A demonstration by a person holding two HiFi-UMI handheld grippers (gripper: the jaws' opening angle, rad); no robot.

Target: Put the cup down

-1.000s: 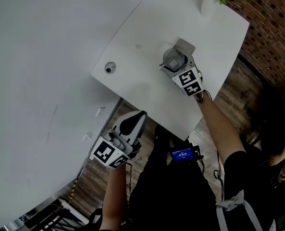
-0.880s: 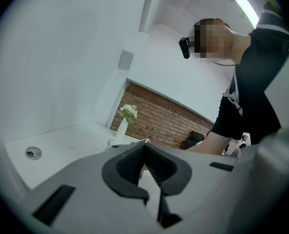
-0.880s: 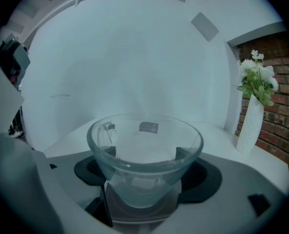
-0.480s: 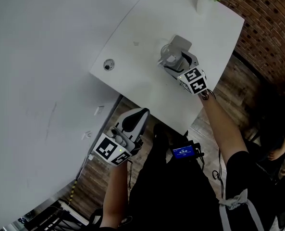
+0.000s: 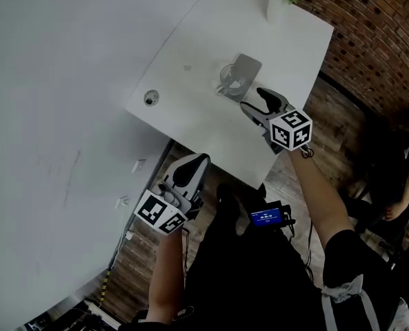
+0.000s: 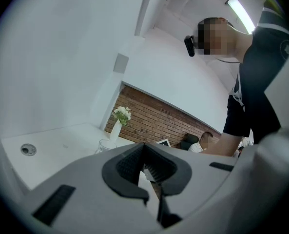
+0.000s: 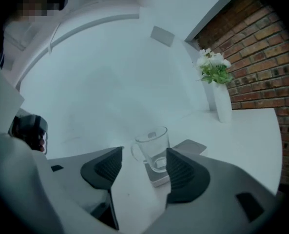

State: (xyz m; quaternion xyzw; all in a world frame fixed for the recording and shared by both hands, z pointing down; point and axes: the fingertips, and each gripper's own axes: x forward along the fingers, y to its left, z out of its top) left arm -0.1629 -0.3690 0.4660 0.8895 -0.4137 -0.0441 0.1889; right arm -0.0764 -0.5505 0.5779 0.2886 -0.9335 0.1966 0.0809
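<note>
The right hand-held gripper [image 5: 253, 99] has drawn back near-right, its jaws just narrowing but open and empty. The cup [image 5: 229, 81] stands released on its coaster [image 5: 247, 65], so the put-down looks finished. The left hand-held gripper [image 5: 196, 163] idles closed.

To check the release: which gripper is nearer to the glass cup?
Right. The right gripper is just short of the cup, and its empty jaws have just been closing; the left gripper hangs beyond the table edge, far from it.
</note>
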